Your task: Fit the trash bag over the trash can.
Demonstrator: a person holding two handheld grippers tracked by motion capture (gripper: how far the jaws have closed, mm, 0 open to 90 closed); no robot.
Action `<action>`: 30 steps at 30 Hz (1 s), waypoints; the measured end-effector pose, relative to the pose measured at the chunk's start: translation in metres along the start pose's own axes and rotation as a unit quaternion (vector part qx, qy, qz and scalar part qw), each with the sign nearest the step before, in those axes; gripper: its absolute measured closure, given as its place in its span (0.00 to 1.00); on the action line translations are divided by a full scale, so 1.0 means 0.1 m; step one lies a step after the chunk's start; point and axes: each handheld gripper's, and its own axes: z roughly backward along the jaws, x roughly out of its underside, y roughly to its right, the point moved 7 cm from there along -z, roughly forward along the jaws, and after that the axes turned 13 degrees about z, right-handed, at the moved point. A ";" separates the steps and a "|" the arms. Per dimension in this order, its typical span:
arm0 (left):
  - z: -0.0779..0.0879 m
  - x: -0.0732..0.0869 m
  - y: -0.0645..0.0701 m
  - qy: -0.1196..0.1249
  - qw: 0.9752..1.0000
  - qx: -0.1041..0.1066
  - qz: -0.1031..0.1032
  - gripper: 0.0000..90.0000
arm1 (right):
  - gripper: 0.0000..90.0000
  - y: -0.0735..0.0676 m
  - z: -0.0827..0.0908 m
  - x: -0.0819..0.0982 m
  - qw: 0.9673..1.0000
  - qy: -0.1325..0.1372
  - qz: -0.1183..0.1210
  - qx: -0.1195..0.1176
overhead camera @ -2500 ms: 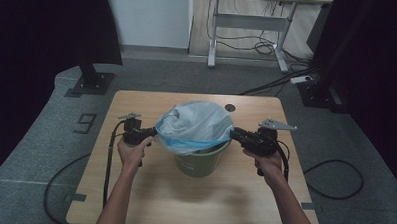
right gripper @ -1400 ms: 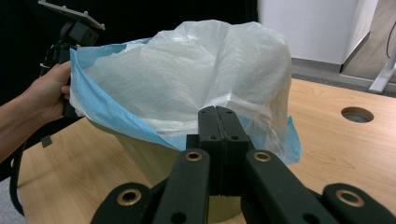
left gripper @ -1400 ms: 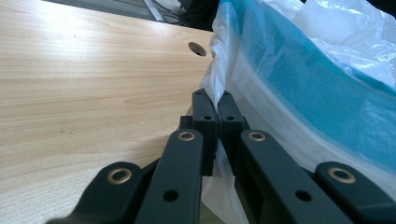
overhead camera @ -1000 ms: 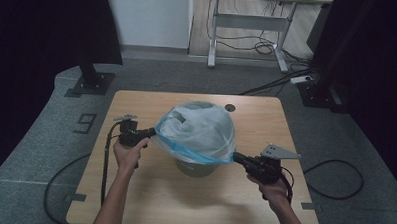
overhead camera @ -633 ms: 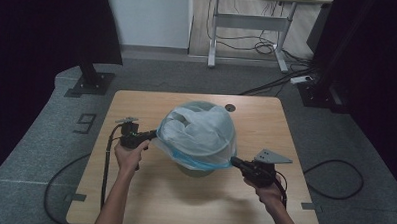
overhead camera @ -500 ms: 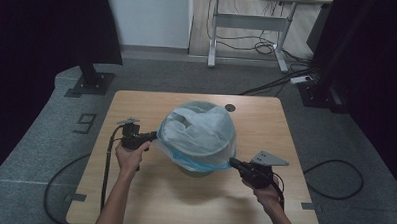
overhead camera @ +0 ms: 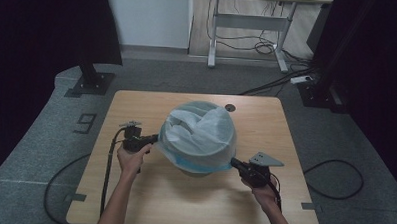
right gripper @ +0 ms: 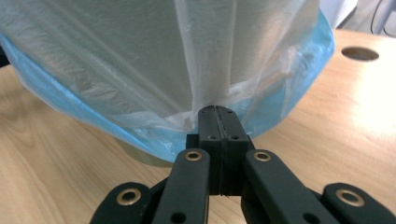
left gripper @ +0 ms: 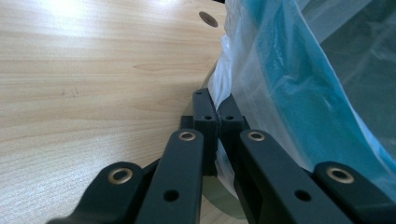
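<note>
Both tools are clamped shut on the bag (overhead camera: 199,134) hem: left tool (overhead camera: 153,138) at the bin's left, right tool (overhead camera: 234,164) lower at its near right.

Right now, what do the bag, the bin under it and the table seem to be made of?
Bag: thin plastic film, translucent white with a blue hem, crinkled and faintly glossy. Bin: probably smooth plastic, dull olive-green; little of it shows, so this is uncertain. Table: pale wood grain, matte, possibly laminate.
</note>
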 end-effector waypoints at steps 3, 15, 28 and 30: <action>-0.03 0.00 -0.01 -0.005 1.000 -0.002 0.002 0.99 | 0.98 0.04 -0.05 0.09 1.000 -0.015 0.001 0.004; -0.18 0.07 -0.05 -0.029 1.000 -0.010 0.007 0.99 | 0.98 0.15 -0.21 0.36 0.998 -0.051 -0.031 0.009; -0.31 0.15 -0.16 -0.048 0.998 -0.028 0.011 0.99 | 0.98 0.17 -0.44 0.48 0.996 -0.074 -0.058 0.004; -0.31 0.17 -0.18 -0.053 0.998 -0.033 0.012 0.99 | 0.98 0.14 -0.49 0.47 0.995 -0.077 -0.059 -0.001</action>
